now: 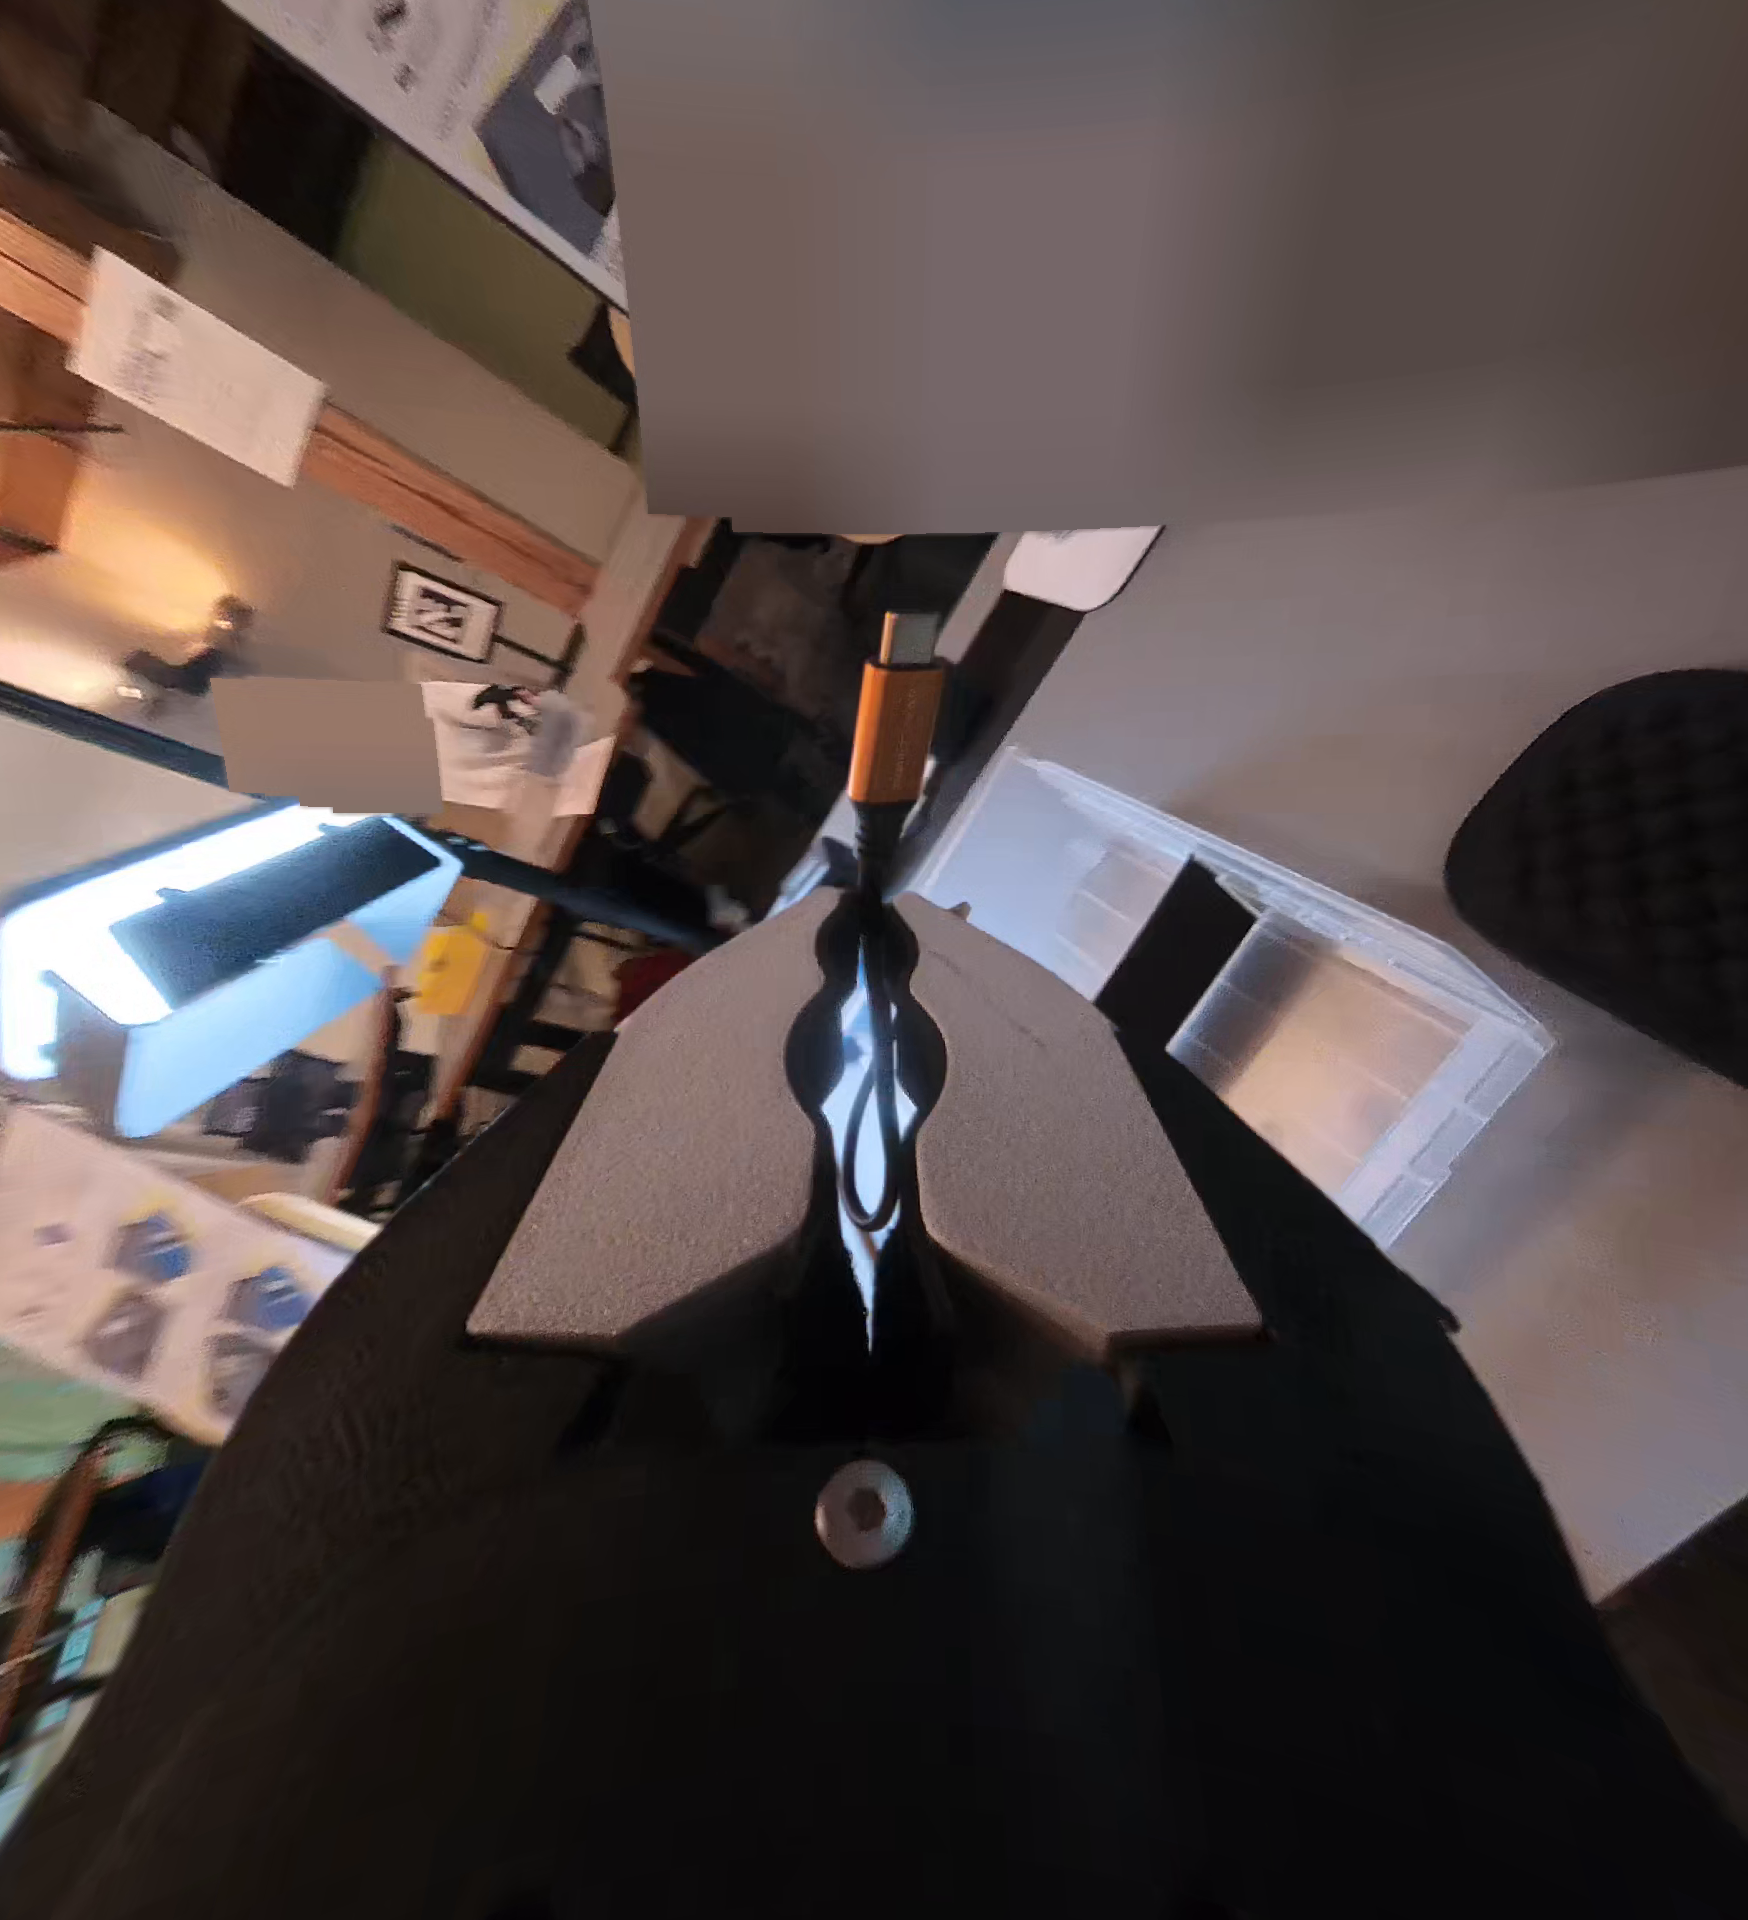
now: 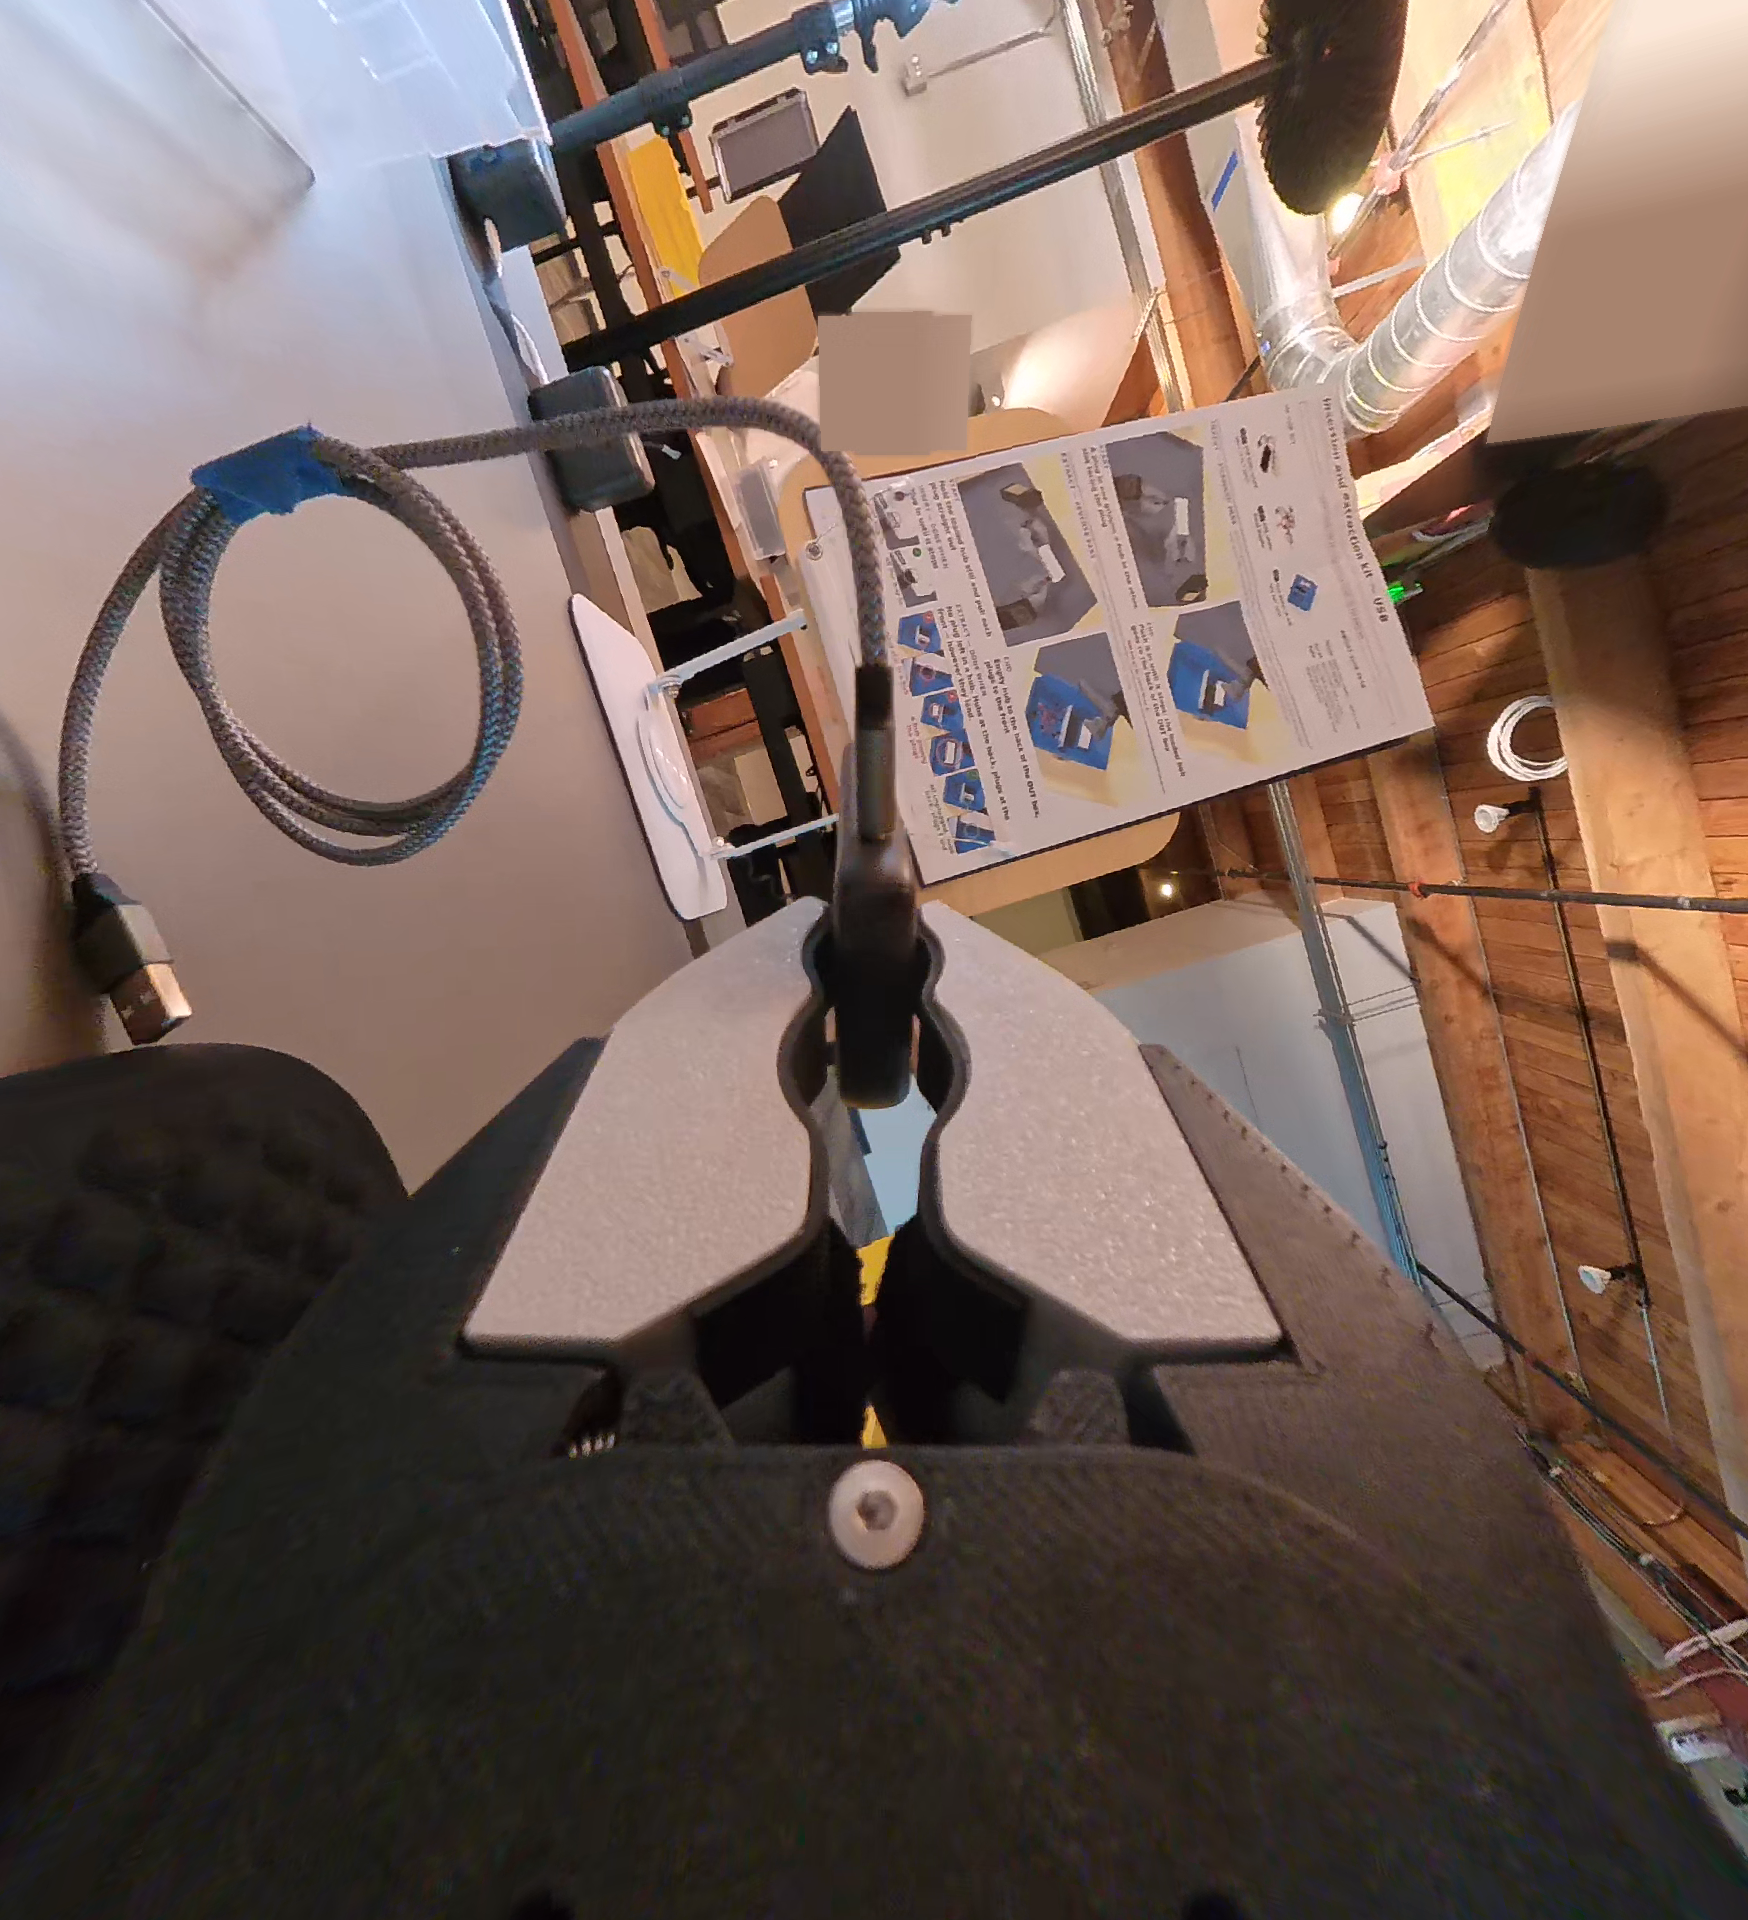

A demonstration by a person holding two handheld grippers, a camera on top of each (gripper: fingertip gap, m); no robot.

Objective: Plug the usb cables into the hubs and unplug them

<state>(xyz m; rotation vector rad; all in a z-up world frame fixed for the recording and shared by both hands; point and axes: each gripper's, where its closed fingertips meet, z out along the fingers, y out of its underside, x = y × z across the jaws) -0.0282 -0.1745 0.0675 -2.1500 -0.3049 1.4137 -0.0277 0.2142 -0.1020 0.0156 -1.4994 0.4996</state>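
My left gripper is shut on a thin black usb cable. Its orange plug sticks out forward past the fingertips, metal tip pointing away, held in the air. A loop of the cable shows in the slot between the fingers. My right gripper is shut on a slim dark grey hub, held upright off the table. A grey braided cable joins the hub's far end through a grey plug. It arcs down to the white table, lies coiled under blue tape, and ends in a loose plug.
A clear plastic organizer box and a black textured pad lie on the white table. The pad also shows in the right wrist view. A white plate sits at the table edge. A printed instruction sheet stands beyond. Spacing between my two grippers at the tips: around 45 cm.
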